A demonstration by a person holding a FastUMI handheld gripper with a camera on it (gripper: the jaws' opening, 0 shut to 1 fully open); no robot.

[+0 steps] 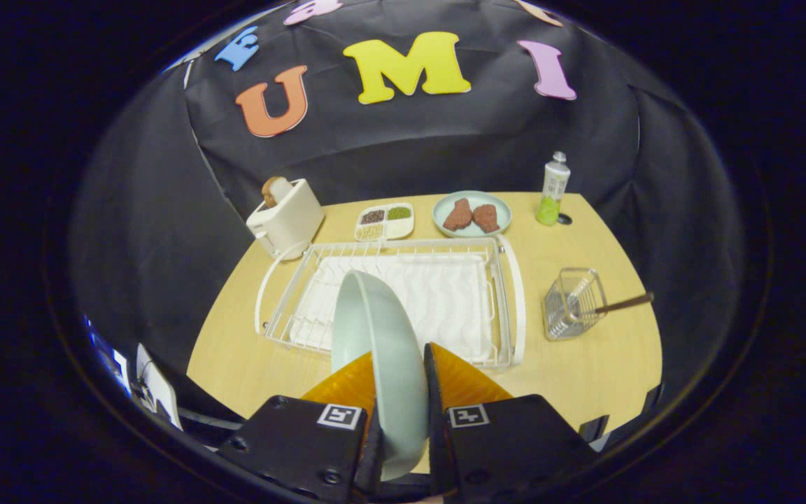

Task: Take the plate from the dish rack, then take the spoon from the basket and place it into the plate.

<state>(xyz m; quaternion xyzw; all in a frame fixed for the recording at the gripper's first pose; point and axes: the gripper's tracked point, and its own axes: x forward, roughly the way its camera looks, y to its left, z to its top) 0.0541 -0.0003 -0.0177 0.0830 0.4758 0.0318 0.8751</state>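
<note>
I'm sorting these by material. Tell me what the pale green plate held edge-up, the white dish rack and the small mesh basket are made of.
Pale green plate, clamped between the gripper fingers: probably glazed ceramic or melamine, smooth with a soft sheen. White dish rack: thin bars, likely coated metal wire. Small mesh basket: bare silvery metal mesh, see-through, holding a spoon.

A cream toaster (288, 215) with a slice of bread (273, 189) sticking up from its slot stands at the far left corner of the wooden table (606, 364). Beside it sits a divided tray (385, 221) holding dark, green and pale seeds. Next along is a pale plate of two reddish-brown meat pieces (472, 214), then an upright green bottle (553, 190) with a small dark cap (564, 219) lying just beside its base.
</note>
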